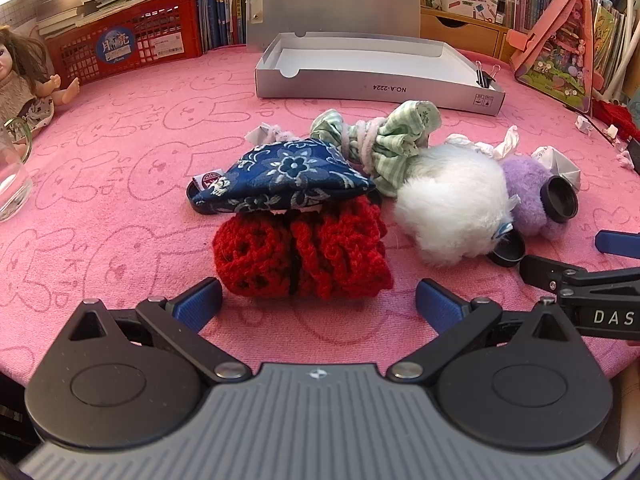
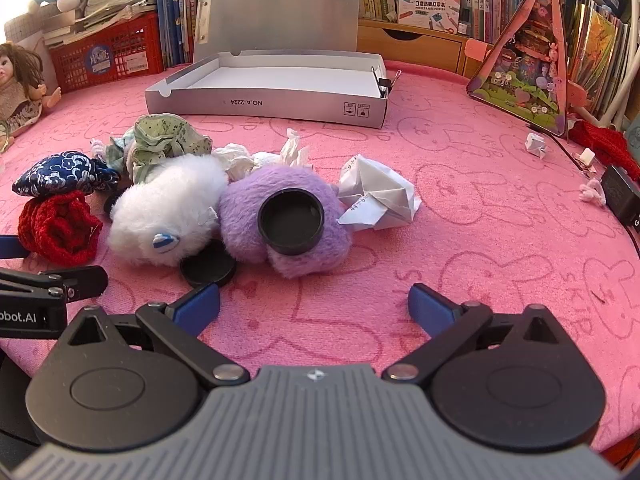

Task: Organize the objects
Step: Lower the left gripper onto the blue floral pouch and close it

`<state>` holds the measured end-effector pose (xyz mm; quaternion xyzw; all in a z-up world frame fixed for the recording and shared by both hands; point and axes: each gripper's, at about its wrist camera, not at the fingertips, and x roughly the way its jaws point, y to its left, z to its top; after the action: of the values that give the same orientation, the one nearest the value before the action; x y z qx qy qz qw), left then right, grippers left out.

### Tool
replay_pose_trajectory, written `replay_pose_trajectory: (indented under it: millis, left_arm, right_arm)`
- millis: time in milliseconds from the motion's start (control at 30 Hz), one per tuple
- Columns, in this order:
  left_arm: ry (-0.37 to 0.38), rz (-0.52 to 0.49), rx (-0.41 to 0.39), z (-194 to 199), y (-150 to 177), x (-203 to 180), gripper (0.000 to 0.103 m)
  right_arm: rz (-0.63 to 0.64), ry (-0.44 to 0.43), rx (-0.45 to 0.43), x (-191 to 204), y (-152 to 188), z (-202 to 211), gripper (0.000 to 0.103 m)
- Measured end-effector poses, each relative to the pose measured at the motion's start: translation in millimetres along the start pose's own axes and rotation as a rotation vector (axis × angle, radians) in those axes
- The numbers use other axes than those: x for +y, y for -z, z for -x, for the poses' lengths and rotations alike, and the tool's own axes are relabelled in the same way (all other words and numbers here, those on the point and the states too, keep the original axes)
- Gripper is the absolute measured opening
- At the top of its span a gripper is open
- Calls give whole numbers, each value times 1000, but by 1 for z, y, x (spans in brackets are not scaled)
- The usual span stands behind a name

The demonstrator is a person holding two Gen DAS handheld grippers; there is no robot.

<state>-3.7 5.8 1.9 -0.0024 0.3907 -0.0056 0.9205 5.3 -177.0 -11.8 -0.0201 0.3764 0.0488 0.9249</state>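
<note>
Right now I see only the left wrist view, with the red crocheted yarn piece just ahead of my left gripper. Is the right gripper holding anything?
Observer: No. The right gripper is open, with only the pink bunny-print cloth showing between its fingers.
Operator: What lies straight ahead of it?
Observer: The fluffy purple plush toy, with a round black plastic cap resting on it, hollow side facing the camera.
Operator: Anything to the right of that toy?
Observer: A folded, crumpled white paper piece lies on the cloth just right of the toy.
</note>
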Motion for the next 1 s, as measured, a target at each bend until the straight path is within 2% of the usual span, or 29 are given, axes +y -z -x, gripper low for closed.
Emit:
replay_pose_trajectory:
  millis: [133,367,467,567,667,767,833,900,1000]
  left_arm:
    - [53,63,-98,13,0,11,103]
    - [18,70,-150,21,-8,14,103]
    - [4,82,-198,31,-11,16,103]
    - [14,62,-268,42,-12,14,99]
    - [31,44,-270,44,-13,14,96]
    - [35,53,-260,40,-11,13,89]
    - [8,52,-255,38,-10,13,75]
    - [30,67,-252,36,-11,16,64]
    - [42,54,-267,37,-14,14,63]
  right_arm:
    - [-47,-25,-65,-6,0,10,103]
    - [-58,-25,-157,-14,-11,24,95]
    - [-96,-20,-170,-17,-15,26,86]
    - [-68,-13,-218,-11,-17,31,86]
    - [-43,-32,-221,-4,-18,31,85]
    - [12,-43,-220,5,-16,28,85]
    - [32,-34,-225,10,-13,27,81]
    - [21,-48,-212,11,-12,25,77]
    - [22,-50,-211,11,-13,23,72]
